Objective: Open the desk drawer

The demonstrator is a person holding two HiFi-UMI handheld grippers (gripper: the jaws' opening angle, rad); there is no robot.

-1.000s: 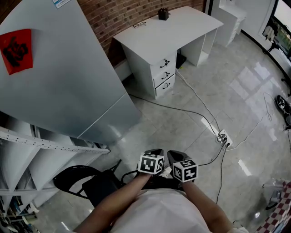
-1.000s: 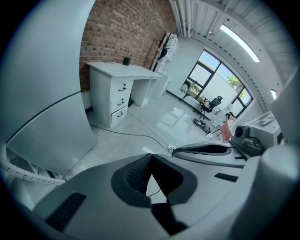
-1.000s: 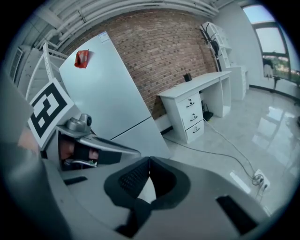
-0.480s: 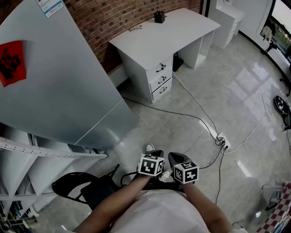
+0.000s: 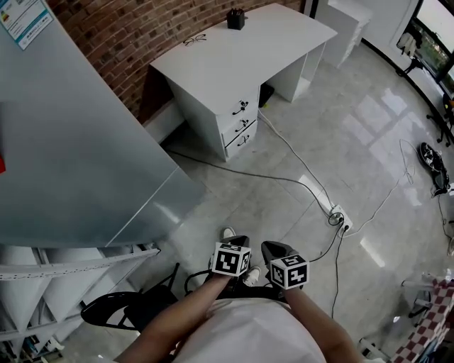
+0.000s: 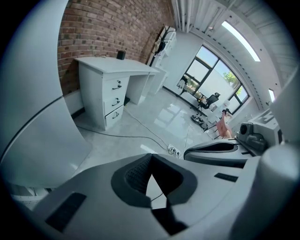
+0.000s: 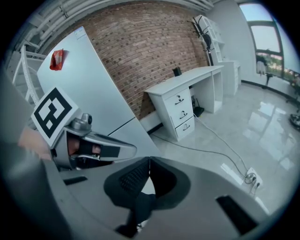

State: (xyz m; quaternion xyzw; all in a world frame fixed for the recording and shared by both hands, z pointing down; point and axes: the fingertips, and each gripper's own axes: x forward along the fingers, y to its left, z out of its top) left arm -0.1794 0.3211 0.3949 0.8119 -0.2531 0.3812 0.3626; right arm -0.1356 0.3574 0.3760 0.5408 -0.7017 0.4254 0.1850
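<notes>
White desk (image 5: 241, 49) against the brick wall (image 5: 128, 28), at the top of the head view. Three drawers (image 5: 239, 122) stacked in its front pedestal, dark handles, all shut flush. Black cup (image 5: 235, 19) and glasses (image 5: 194, 40) on the desktop. Left gripper (image 6: 150, 161) has its jaws closed tip to tip, nothing between them. Right gripper (image 7: 149, 161) is the same, jaws together, empty. Both are held side by side low in front of the person, well apart from the desk. Grey cable (image 5: 284, 177) runs across the shiny tile floor (image 5: 369, 127) to a power strip (image 5: 339, 216). Big grey cabinet (image 5: 85, 156) on the left.
</notes>
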